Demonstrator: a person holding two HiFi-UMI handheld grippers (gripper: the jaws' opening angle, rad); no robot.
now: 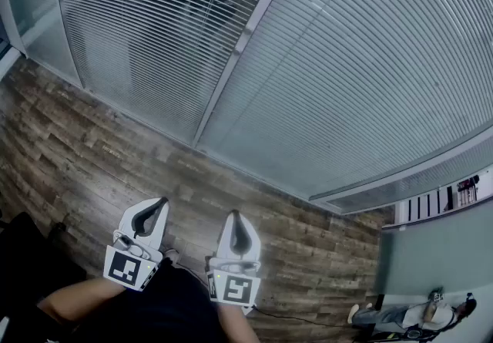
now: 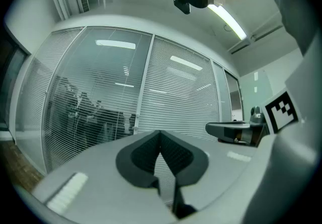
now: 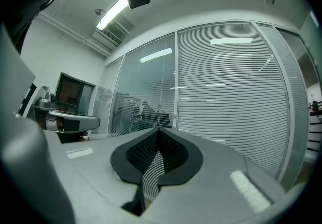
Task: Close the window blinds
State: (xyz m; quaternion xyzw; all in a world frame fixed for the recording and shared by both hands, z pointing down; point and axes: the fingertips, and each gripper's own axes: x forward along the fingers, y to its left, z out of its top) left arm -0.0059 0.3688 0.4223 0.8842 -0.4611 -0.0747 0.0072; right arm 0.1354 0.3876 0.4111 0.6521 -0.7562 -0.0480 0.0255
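Left claw and right claw closed, empty, well short of blinds. Risk: shut tips could dent them.

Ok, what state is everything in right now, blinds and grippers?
Left blind: slats open, dark shapes show through.
Right blind: slats look closed, nothing shows through.
Left gripper: shut, empty, short of the blinds.
Right gripper: shut, empty, short of the blinds.
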